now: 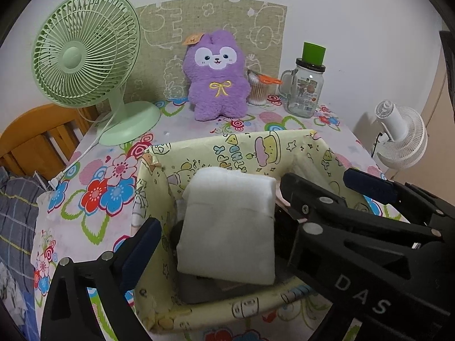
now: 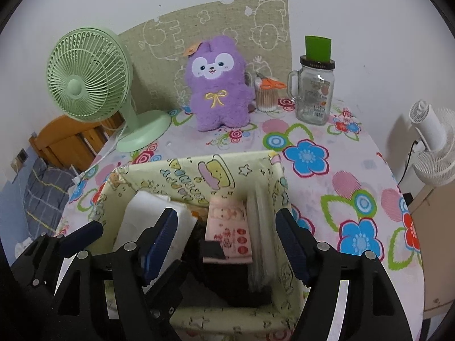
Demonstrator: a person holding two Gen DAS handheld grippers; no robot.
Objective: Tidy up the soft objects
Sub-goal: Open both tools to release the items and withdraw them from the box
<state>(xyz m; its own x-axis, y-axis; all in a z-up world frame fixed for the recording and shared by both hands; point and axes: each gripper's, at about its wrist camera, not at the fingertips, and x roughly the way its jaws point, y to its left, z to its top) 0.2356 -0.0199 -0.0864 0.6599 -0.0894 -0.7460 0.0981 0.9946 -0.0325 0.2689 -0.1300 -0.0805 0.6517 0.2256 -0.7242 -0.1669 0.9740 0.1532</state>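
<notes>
Clearly your table [image 2: 355, 176] carries a yellow fabric box [image 1: 256, 145] near its front edge, put there to gather the soft things. Inside it a white folded cloth [image 1: 227, 227] stands on edge at the box's left side, its long axis running up and slightly away from you, likely so more pieces fit alongside. A pink packet [image 2: 227, 227] stands beside it, similarly upright. Your left gripper [image 1: 250, 216] is spread wide around the cloth without pinching it; your right gripper [image 2: 227, 236] hangs open over the box, holding nothing.
</notes>
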